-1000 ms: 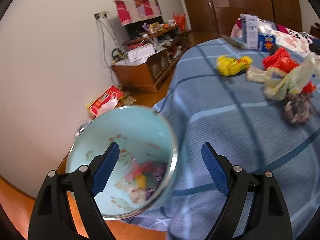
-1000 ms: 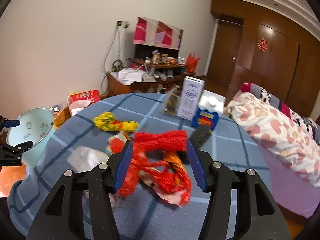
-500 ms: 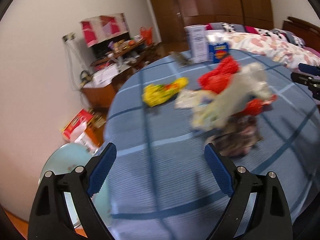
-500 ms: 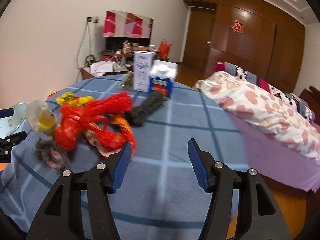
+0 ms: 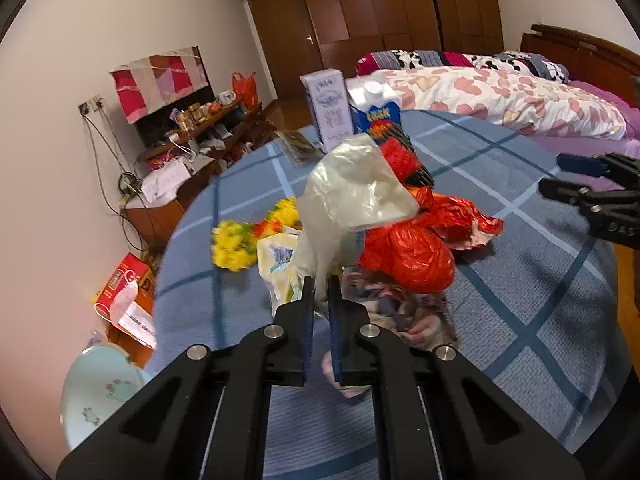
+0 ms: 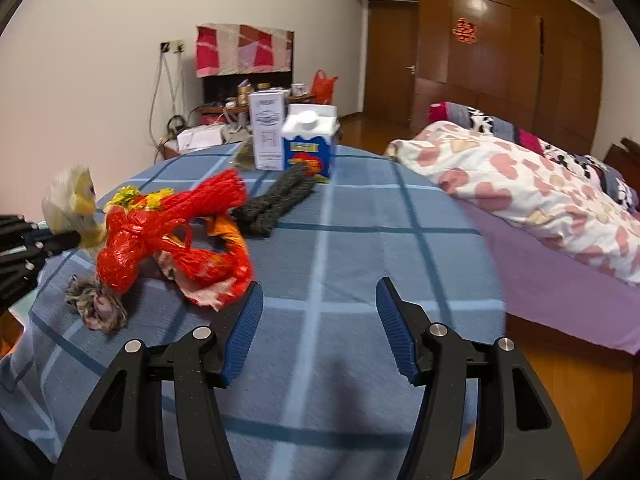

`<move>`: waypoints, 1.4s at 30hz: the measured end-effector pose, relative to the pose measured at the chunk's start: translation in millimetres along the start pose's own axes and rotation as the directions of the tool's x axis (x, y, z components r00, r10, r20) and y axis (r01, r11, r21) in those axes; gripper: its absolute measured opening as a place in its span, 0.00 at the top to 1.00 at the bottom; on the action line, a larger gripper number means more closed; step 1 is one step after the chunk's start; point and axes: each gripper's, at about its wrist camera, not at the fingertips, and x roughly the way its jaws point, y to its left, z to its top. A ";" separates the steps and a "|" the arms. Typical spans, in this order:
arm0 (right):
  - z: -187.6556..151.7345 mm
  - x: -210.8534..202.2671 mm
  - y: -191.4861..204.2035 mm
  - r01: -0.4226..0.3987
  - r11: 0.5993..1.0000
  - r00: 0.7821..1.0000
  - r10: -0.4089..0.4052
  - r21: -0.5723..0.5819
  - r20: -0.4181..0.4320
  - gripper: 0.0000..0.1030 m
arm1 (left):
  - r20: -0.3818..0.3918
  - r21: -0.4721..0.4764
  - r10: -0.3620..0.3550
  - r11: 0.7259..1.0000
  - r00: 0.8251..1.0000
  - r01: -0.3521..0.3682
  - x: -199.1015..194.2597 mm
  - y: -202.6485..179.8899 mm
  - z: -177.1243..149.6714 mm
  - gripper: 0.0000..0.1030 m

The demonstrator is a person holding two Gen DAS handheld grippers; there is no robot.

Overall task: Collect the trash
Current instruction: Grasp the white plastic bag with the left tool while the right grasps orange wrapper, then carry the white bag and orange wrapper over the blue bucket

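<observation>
Lower left of the left wrist view: pale bin (image 5: 100, 392), contents hidden. Left gripper (image 5: 321, 292) just closed, clamped on translucent bag (image 5: 352, 188). Right gripper (image 6: 320, 300) apart, empty, lower centre.

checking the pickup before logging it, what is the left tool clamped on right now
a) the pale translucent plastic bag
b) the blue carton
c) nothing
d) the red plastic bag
a: in the left wrist view the left tool has just closed, its jaws nearly together on the pale translucent plastic bag.
</observation>
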 end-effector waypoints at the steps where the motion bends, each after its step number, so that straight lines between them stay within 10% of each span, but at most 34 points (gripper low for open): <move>1: 3.8 4.3 3.9 -0.009 1.000 1.000 0.009 -0.001 -0.004 0.43 | 0.006 -0.003 0.012 1.000 1.000 -0.012 -4.8 6.2 -0.1 0.93; 10: 36.7 68.0 47.5 -0.066 0.998 0.984 0.063 -0.013 -0.165 0.51 | -0.007 -0.065 0.186 0.980 0.983 -0.186 -25.3 76.7 -15.9 0.93; 16: 33.2 93.1 51.7 -0.127 0.992 0.950 0.128 0.025 -0.286 0.81 | -0.077 -0.106 0.217 0.969 0.973 -0.224 -16.0 110.6 -38.3 0.93; 29: 55.2 28.5 50.1 -0.059 0.998 0.994 0.057 -0.015 -0.088 0.90 | -0.072 -0.174 0.237 0.954 0.969 -0.246 -40.2 134.8 -51.2 0.93; 42: 88.5 11.5 93.5 -0.118 0.988 0.992 0.122 -0.098 0.041 0.90 | -0.138 -0.242 0.287 0.918 0.948 -0.313 -45.8 168.1 -71.3 0.93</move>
